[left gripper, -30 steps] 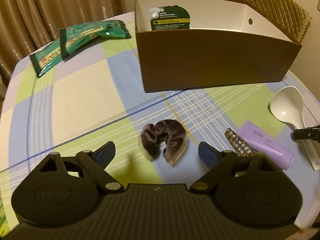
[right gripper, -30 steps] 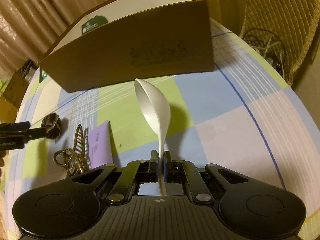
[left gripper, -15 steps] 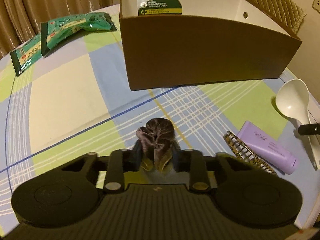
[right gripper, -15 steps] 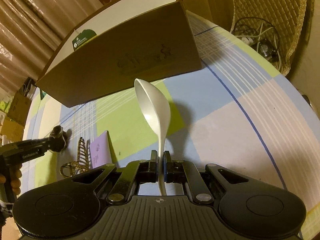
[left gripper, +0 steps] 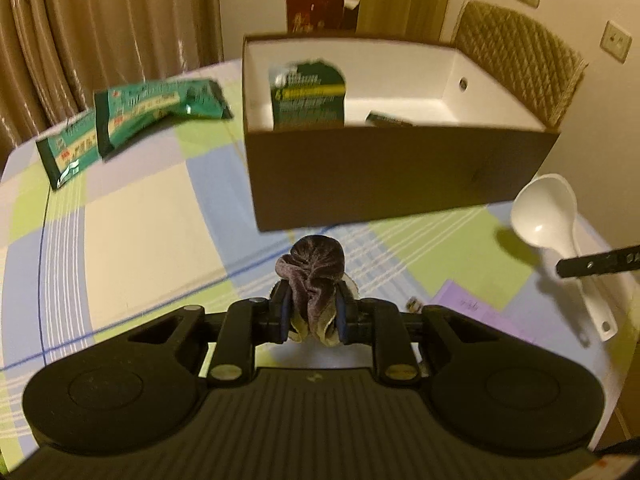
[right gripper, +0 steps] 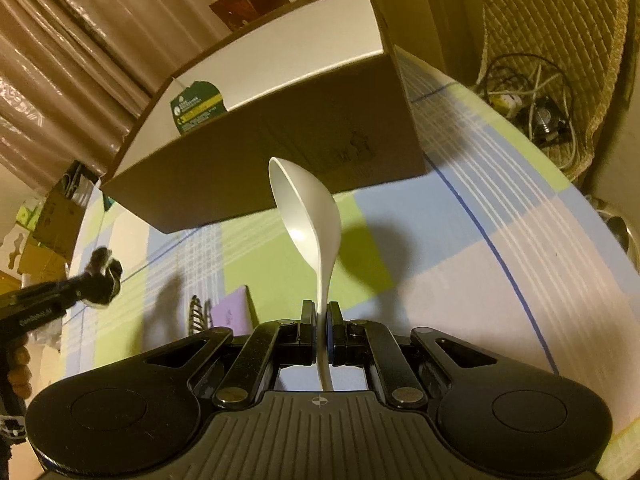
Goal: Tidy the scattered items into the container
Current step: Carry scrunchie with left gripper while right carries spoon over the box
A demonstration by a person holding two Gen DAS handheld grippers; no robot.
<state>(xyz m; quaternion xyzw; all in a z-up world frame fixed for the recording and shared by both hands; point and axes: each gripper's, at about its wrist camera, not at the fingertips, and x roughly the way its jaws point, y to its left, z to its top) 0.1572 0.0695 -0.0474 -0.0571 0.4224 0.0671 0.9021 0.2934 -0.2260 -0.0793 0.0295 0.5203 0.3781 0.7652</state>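
A dark velvet scrunchie (left gripper: pixel 314 272) is bunched between the pads of my left gripper (left gripper: pixel 312 308), which is shut on it and holds it above the checked tablecloth, in front of the brown box (left gripper: pixel 400 176). My right gripper (right gripper: pixel 320 316) is shut on the handle of a white plastic spoon (right gripper: pixel 308 208), its bowl raised towards the box (right gripper: pixel 280 148). In the left wrist view the spoon (left gripper: pixel 544 212) hangs over the table at the right. A green packet (left gripper: pixel 308 96) leans inside the box.
Two green packets (left gripper: pixel 160 104) lie on the table left of the box. A purple tube (right gripper: pixel 234 312) and a striped hair claw (right gripper: pixel 196 312) lie between the grippers. A wicker chair (left gripper: pixel 520 56) stands behind the box, and a basket of cables (right gripper: pixel 532 100) sits off the table's right edge.
My left gripper went from open around the scrunchie to shut on it, then lifted it off the cloth. The right gripper has risen a little with the spoon.
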